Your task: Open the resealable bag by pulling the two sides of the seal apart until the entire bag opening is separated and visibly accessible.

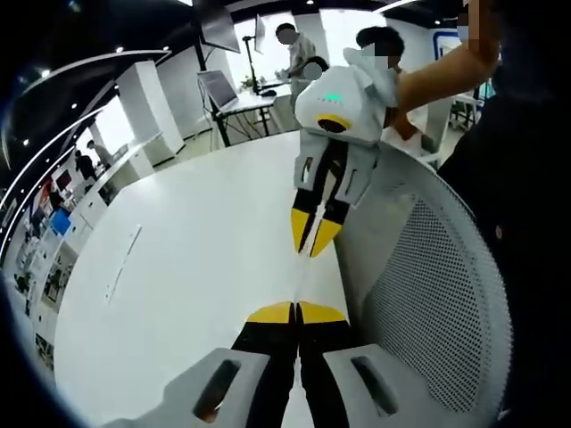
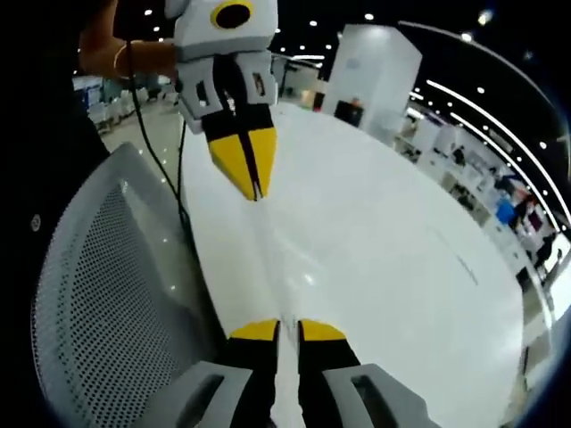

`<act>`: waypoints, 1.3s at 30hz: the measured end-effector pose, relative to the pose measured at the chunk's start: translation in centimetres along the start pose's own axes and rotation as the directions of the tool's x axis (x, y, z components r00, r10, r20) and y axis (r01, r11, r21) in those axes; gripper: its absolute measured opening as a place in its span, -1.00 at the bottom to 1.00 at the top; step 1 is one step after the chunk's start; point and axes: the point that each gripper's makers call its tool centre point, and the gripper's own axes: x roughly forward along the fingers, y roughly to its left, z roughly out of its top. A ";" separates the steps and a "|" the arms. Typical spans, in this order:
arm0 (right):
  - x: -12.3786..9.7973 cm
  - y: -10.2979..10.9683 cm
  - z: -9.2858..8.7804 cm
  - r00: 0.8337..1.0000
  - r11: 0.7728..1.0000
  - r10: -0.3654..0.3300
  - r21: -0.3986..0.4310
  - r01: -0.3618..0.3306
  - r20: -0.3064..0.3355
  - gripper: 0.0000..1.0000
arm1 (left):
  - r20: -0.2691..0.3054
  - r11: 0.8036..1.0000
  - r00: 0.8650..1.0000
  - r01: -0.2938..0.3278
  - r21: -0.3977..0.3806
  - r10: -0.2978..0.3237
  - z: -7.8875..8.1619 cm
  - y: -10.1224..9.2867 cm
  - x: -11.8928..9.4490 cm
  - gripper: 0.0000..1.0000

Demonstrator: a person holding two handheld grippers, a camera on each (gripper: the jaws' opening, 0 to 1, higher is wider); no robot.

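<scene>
A clear resealable bag (image 2: pixel 272 267) is stretched edge-on between the two grippers and shows as a thin, faintly shiny strip above the white table (image 2: pixel 384 259). In the right gripper view my right gripper (image 2: pixel 287 332) is shut on the near edge of the bag. The left gripper (image 2: pixel 254 189) comes down from the top, its yellow tips pinched on the far edge. In the left gripper view my left gripper (image 1: pixel 295 312) is shut, with the bag (image 1: pixel 305 278) running as a faint line up to the right gripper (image 1: pixel 312 248), which is held by a person's hand.
A grey mesh chair back (image 1: pixel 437 303) (image 2: pixel 98 294) stands close beside the grippers at the round table's edge (image 1: pixel 161 267). A black cable (image 2: pixel 183 209) hangs along the chair. People stand at desks (image 1: pixel 241 102) in the background.
</scene>
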 end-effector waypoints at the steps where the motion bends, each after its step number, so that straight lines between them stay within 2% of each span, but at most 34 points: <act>1: -0.1 0.0 0.4 1.000 1.000 -0.003 -0.005 0.003 0.007 -0.92 | 0.001 1.000 1.000 0.003 -0.002 -0.003 0.0 -0.1 0.1 -1.00; 7: -0.1 0.0 1.7 0.999 1.000 -0.009 -0.004 0.009 0.051 -0.92 | 0.005 1.000 1.000 0.000 -0.004 0.000 0.2 -0.1 0.2 -1.00; 14: -0.3 0.1 2.1 0.998 1.000 -0.010 0.000 0.010 0.066 -0.92 | 0.000 1.000 1.000 -0.014 -0.011 0.014 -0.2 0.4 -0.1 -1.00; 22: 0.0 0.4 1.7 0.999 1.000 0.006 -0.018 -0.005 0.045 -0.92 | 0.006 1.000 1.000 0.001 0.021 -0.001 0.0 0.0 -0.2 -1.00; 39: 1.2 1.4 1.3 0.999 0.995 0.043 -0.092 -0.043 -0.005 -1.00 | 0.035 1.000 0.999 -0.013 0.010 0.012 0.7 0.2 -0.4 -1.00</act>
